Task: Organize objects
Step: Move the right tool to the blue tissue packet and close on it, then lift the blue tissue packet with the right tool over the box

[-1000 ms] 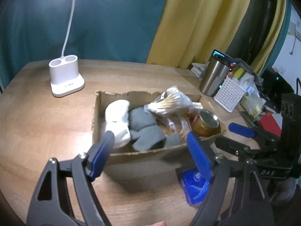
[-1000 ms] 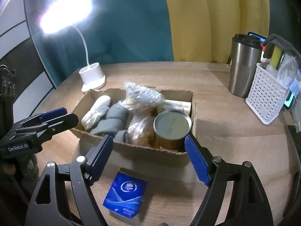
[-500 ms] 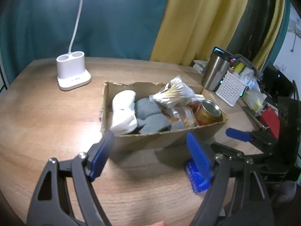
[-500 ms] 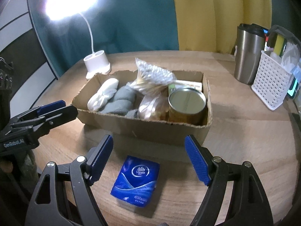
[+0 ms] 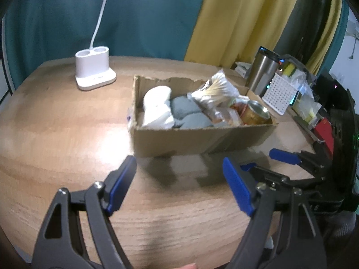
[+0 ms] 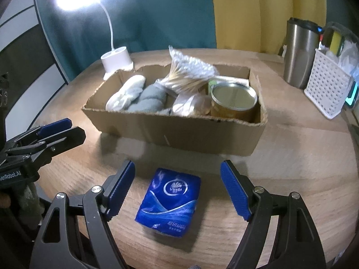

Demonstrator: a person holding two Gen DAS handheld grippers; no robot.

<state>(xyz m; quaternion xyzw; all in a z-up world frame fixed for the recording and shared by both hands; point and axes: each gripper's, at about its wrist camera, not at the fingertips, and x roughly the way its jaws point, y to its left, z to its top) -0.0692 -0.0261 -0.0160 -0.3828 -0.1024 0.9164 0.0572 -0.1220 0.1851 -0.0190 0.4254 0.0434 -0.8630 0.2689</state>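
Observation:
A blue tissue pack lies on the wooden table in front of a cardboard box. The box holds white and grey socks, a bag of cotton swabs, a clear bag and a gold can. My right gripper is open, its fingers on either side of the tissue pack and above it. My left gripper is open and empty, short of the box. The right gripper also shows in the left wrist view. The tissue pack is hidden in the left wrist view.
A white lamp base stands at the back left of the round table. A steel tumbler and a white perforated basket stand at the right. Clutter lies beyond the table's right edge.
Both grippers have drawn back and lowered; the box looks farther off. The right gripper now straddles the tissue pack. Both stay open.

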